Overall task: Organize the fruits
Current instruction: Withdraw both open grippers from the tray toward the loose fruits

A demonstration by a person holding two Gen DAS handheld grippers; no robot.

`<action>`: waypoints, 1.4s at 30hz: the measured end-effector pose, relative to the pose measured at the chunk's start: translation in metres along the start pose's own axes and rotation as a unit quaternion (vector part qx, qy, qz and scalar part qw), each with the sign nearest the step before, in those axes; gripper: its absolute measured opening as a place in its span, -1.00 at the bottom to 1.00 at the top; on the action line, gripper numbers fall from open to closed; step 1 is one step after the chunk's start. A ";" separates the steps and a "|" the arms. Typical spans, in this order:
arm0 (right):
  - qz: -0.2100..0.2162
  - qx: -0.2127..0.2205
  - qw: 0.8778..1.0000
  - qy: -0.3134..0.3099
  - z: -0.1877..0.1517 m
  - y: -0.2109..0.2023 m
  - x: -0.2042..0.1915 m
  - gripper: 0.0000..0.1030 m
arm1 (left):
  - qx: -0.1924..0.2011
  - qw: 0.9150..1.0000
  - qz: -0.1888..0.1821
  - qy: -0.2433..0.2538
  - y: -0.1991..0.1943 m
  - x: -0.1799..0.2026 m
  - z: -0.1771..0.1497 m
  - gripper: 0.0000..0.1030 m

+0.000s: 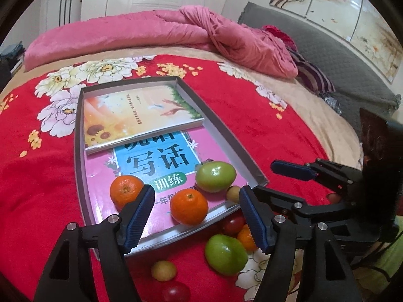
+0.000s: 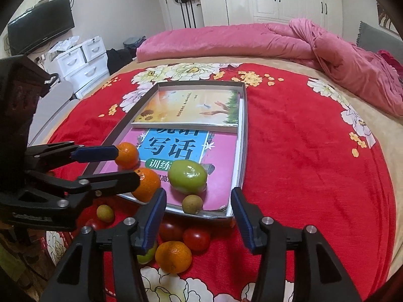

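While the left claw (image 1: 196, 216) hangs spread and empty above the tray's (image 1: 79, 151) near edge, an orange (image 1: 189, 206) sits inside just ahead, glossy and round. From the right wrist, the right claw (image 2: 199, 219) gapes empty; loose orange (image 2: 173, 256) and tomatoes (image 2: 196, 238) lie directly below on the bed, nearest it.

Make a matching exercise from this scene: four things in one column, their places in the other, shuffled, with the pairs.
Things:
1. sunflower book
2. pink book
3. tomato
4. quilt

Places:
a. on the blanket, outside the tray
b. bunched at the bed's far side
c. on top of another book
d. under two oranges

Pairs: 1-c, 2-d, 3-a, 4-b
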State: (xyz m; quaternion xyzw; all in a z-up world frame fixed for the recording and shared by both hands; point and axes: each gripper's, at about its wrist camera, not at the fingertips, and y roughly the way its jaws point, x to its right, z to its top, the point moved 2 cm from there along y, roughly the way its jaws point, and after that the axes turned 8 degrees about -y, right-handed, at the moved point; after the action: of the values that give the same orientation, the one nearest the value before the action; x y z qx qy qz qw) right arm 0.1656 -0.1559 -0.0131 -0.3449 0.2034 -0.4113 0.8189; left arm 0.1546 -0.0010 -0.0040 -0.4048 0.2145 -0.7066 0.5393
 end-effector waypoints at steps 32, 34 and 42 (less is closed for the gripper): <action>-0.004 0.034 0.999 0.020 0.007 -0.022 0.005 0.37 | 0.068 0.996 0.015 -0.049 -0.063 -0.020 0.008 0.56; -0.004 0.037 0.999 0.023 0.008 -0.025 0.005 0.44 | 0.071 0.996 0.015 -0.049 -0.067 -0.019 0.009 0.56; -0.005 0.055 0.998 0.020 0.014 -0.036 0.004 0.54 | 0.081 0.995 0.015 -0.048 -0.077 -0.017 0.008 0.56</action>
State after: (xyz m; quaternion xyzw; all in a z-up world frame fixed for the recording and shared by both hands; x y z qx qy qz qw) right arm 0.1569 -0.1687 0.0226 -0.2919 0.1955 -0.4329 0.8302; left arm 0.1174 0.0409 0.0522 -0.3902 0.1367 -0.6930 0.5906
